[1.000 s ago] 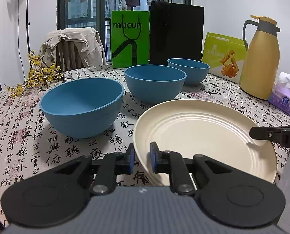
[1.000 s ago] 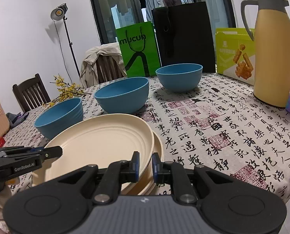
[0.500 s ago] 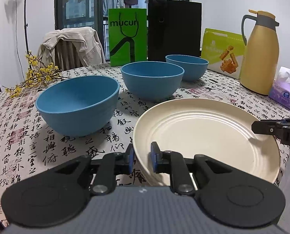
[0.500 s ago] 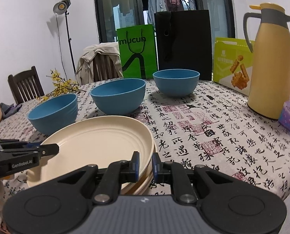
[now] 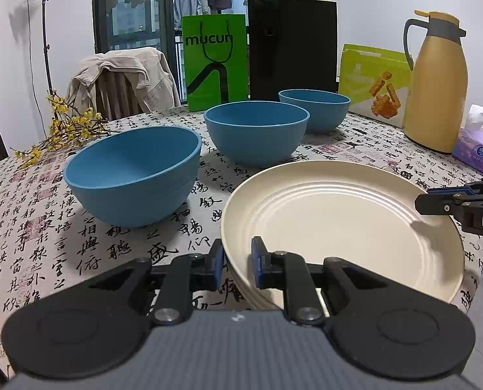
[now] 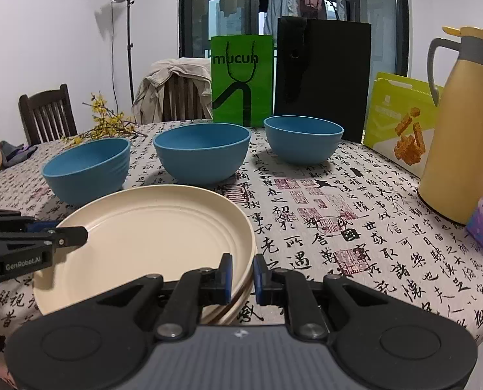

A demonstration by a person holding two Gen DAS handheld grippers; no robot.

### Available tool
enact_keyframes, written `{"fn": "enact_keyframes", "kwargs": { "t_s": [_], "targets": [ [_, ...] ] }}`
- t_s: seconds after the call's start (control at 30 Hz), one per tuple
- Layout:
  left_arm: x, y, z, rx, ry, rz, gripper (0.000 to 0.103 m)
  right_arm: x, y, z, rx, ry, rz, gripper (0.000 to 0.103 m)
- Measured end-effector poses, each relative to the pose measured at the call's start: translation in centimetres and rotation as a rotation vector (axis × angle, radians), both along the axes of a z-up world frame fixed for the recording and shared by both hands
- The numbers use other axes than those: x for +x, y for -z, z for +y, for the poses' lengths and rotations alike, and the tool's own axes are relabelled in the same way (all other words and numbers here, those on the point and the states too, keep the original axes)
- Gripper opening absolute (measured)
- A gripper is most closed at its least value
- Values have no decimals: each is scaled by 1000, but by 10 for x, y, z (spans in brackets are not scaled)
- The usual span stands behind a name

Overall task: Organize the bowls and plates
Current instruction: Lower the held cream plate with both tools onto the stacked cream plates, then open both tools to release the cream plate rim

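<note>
Gripping opposite rims of the cream plate stack [image 5: 338, 214] near the table's front edge, the left gripper [image 5: 236, 261] and right gripper [image 6: 242, 274] are both clamped on it. Three blue bowls [image 5: 134, 172] stand in a row behind. A green bag [image 5: 213, 61] reads "mucun"; the tablecloth [image 6: 355, 227] carries Chinese calligraphy.

Three blue bowls [image 5: 131, 175] stand beyond the left hand-held gripper [image 5: 236, 265], which is black with blue pads. Between its pads sits the rim of a cream plate [image 5: 338, 214], ringed with faint concentric ridges. The table [image 6: 355, 227] wears a pale cloth printed with black calligraphy and red seal stamps. Farther off are a bright green bag [image 5: 213, 61] with black lettering, a black bag [image 5: 291, 44], a mustard-yellow jug [image 5: 436, 87] with a grey handle, and yellow blossoms [image 5: 62, 126].
</note>
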State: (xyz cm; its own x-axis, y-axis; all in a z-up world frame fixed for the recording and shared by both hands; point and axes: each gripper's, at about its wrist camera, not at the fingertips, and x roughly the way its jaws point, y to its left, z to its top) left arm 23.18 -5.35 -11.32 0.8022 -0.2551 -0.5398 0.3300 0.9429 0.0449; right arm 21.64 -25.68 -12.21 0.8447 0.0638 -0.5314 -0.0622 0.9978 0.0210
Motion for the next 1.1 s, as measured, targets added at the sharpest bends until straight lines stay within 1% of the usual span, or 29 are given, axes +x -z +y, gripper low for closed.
{"fn": "enact_keyframes", "kwargs": {
  "t_s": [0.37, 0.67, 0.87, 0.9, 0.97, 1.0, 1.03, 1.1],
  "targets": [
    [-2, 1, -2, 16, -5, -7, 19, 2, 1, -1, -9, -13, 13, 15],
    [-1, 0, -2, 10, -5, -3, 19, 2, 2, -1, -9, -15, 11, 15],
    [-1, 1, 0, 0, -8, 0, 25, 1, 2, -1, -3, -14, 10, 16],
    [-1, 1, 1, -4, -9, 2, 29, 1, 2, -2, 1, -13, 9, 16],
    [0, 1, 3, -14, -17, 6, 43, 1, 3, -3, 13, -9, 9, 16],
    [0, 1, 4, -20, -19, 6, 55, 1, 2, -4, 19, -7, 8, 16],
    [0, 1, 6, -30, -22, 6, 60, 1, 2, -5, 28, -5, 5, 16],
    [0, -1, 8, -44, -24, -1, 63, 0, 2, -6, 44, -2, 1, 16]
  ]
}}
